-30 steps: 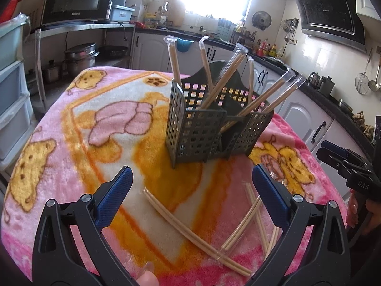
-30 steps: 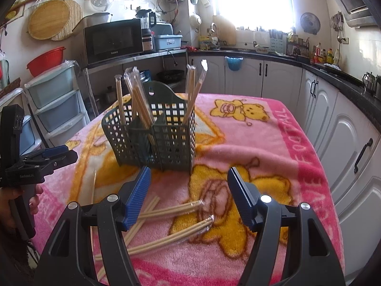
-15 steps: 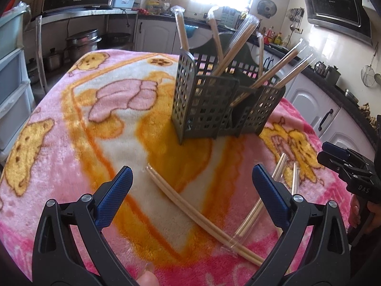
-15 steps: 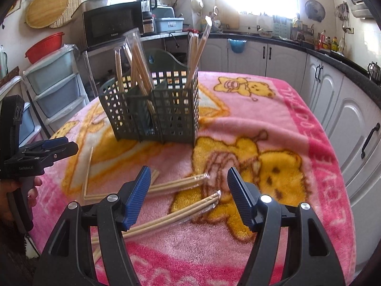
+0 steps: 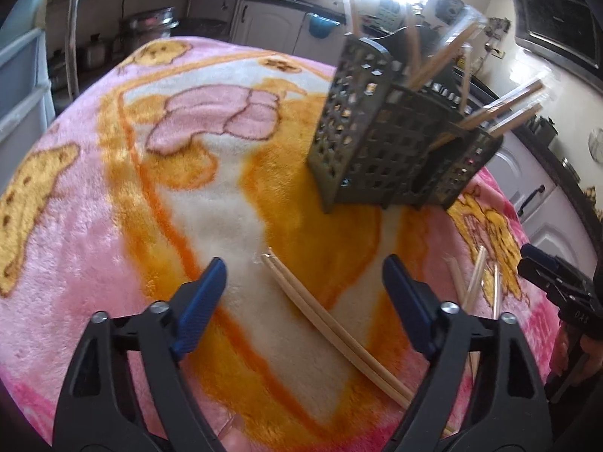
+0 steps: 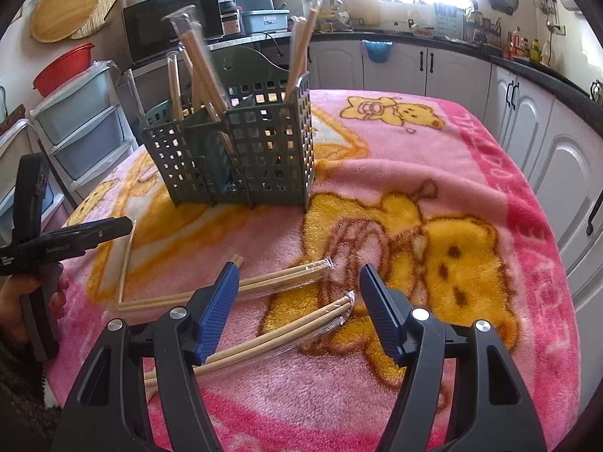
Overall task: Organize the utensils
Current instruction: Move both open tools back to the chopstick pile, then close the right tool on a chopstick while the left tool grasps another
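Observation:
A dark green perforated utensil basket (image 5: 395,154) (image 6: 241,158) stands on the pink bear blanket (image 5: 75,248) (image 6: 452,173) and holds several wrapped chopstick pairs upright. More wrapped pairs lie flat on the blanket. My left gripper (image 5: 303,293) is open and empty, low over one pair (image 5: 331,320) that runs between its fingers. My right gripper (image 6: 299,301) is open and empty, low over a pair (image 6: 286,333), with another pair (image 6: 271,280) just beyond. The left gripper also shows in the right wrist view (image 6: 71,239), the right gripper in the left wrist view (image 5: 554,278).
Further pairs lie at the right in the left wrist view (image 5: 475,282). Storage drawers (image 6: 79,128) and a microwave (image 6: 169,26) stand beyond the table's far left edge. White cabinets (image 6: 546,128) line the right side.
Both grippers have dropped and moved in toward the flat chopstick pairs. The basket and the pairs have not moved. Both grippers stay open.

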`<state>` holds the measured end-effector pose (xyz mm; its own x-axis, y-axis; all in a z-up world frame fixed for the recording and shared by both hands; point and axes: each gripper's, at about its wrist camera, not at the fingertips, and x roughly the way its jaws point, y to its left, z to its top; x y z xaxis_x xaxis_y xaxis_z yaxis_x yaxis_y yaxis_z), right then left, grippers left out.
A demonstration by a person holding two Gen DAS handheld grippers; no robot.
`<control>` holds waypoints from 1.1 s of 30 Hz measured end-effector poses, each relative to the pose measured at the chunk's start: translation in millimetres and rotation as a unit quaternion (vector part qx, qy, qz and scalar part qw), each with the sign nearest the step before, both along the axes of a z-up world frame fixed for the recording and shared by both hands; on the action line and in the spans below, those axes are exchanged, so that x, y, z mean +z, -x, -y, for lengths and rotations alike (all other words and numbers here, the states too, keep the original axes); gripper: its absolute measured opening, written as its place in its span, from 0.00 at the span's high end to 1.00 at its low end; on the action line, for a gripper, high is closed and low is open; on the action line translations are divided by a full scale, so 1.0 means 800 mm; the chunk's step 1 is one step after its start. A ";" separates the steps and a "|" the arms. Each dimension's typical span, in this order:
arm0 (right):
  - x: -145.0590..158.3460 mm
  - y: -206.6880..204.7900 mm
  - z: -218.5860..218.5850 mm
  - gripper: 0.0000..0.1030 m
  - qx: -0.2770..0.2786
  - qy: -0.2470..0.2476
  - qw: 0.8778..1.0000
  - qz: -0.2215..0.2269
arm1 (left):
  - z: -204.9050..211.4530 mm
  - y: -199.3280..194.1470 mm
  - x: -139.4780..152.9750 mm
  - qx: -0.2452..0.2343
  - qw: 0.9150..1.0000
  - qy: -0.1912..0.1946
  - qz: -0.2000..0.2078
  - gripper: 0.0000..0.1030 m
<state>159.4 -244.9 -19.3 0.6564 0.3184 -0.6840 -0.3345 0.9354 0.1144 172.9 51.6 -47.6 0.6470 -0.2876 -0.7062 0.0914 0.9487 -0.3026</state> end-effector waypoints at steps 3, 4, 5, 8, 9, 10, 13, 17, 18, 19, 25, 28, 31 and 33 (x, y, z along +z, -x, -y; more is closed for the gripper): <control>-0.004 -0.008 0.004 0.40 -0.002 -0.001 1.000 -0.009 | -0.006 -0.007 -0.006 0.004 1.000 0.014 -0.012 0.37; -0.006 -0.011 0.005 0.40 -0.002 -0.001 1.000 -0.013 | -0.006 -0.009 -0.008 0.004 1.000 0.015 -0.013 0.37; -0.008 -0.014 0.005 0.40 -0.003 -0.001 1.000 -0.016 | -0.007 -0.011 -0.009 0.004 1.000 0.017 -0.015 0.38; -0.013 -0.021 0.006 0.42 -0.003 0.000 1.000 -0.024 | -0.006 -0.015 -0.010 0.003 1.000 0.014 -0.017 0.41; -0.015 -0.023 0.006 0.43 -0.003 -0.001 1.000 -0.027 | -0.005 -0.015 -0.011 0.003 1.000 0.011 -0.017 0.42; -0.017 -0.026 0.006 0.44 -0.001 -0.003 0.999 -0.032 | -0.004 -0.016 -0.011 0.003 1.000 0.009 -0.018 0.44; -0.023 -0.035 0.006 0.49 0.000 -0.007 0.999 -0.045 | -0.002 -0.018 -0.011 0.005 1.000 -0.001 -0.019 0.52; -0.030 -0.047 0.010 0.54 -0.001 -0.020 0.998 -0.064 | -0.007 -0.021 -0.013 0.012 1.000 -0.006 -0.021 0.66; -0.033 -0.050 0.011 0.55 0.001 -0.025 0.997 -0.071 | -0.009 -0.022 -0.014 0.015 1.000 -0.005 -0.022 0.69; -0.035 -0.053 0.011 0.56 0.004 -0.030 0.996 -0.078 | -0.010 -0.022 -0.014 0.017 1.000 -0.004 -0.023 0.71; -0.046 -0.059 0.009 0.79 0.013 -0.051 0.994 -0.096 | -0.013 -0.023 -0.014 0.023 0.999 -0.005 -0.024 0.78; -0.047 -0.059 0.003 0.93 0.017 -0.046 0.995 -0.090 | -0.014 -0.023 -0.014 0.025 0.999 -0.005 -0.023 0.80; -0.046 -0.058 -0.002 0.97 0.017 -0.038 0.996 -0.084 | -0.016 -0.022 -0.015 0.028 0.999 -0.001 -0.023 0.82; -0.044 -0.058 -0.002 0.99 0.018 -0.036 0.996 -0.080 | -0.018 -0.022 -0.015 0.029 0.999 0.001 -0.024 0.84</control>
